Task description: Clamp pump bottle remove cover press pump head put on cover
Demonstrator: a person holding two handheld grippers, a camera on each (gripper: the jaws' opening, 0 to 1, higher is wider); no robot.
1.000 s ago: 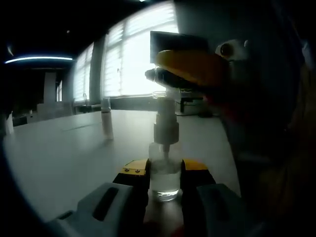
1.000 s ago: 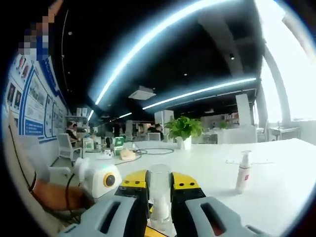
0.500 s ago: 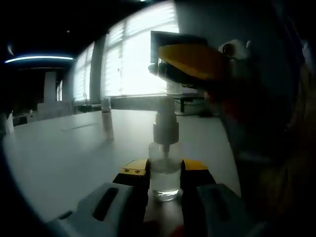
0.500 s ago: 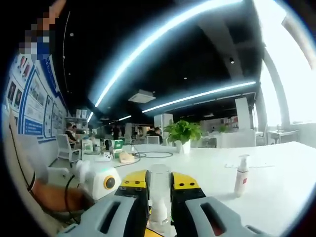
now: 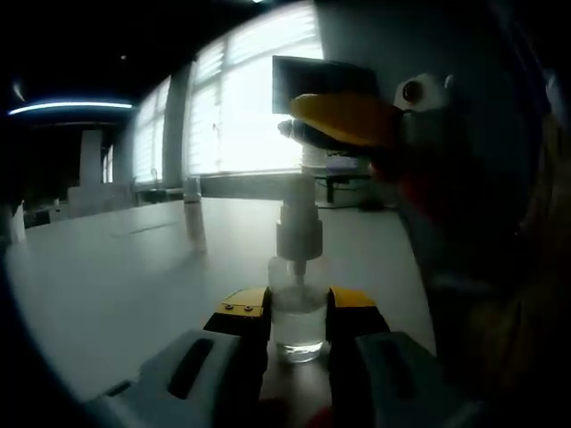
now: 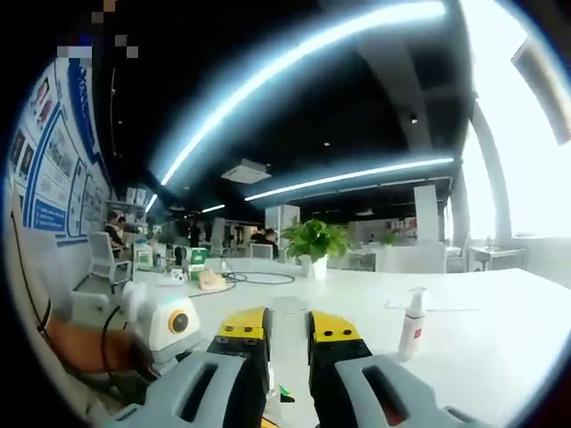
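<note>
My left gripper [image 5: 298, 308] is shut on the base of a clear pump bottle [image 5: 297, 323] that stands upright on a white table [image 5: 116, 285]. Its white pump head [image 5: 299, 237] rises above the jaws. From the right, my right gripper [image 5: 310, 134] with yellow jaw pads hangs over the top of the pump, shut on a clear cover [image 5: 313, 159]. In the right gripper view the same cover [image 6: 288, 334] stands upright between the jaws of the right gripper [image 6: 288, 321]. How far the cover sits over the pump's top is hard to tell.
A second pump bottle [image 5: 192, 214] [image 6: 410, 323] stands farther off on the table. A potted plant [image 6: 314, 242], cables and small items lie at the table's far side. A person's arm [image 6: 80, 343] reaches in at the left. Bright windows [image 5: 241, 107] are behind.
The right gripper with the cover rose a little above the pump, then came back down and slightly to the right. The left gripper and the bottle have stayed put.
</note>
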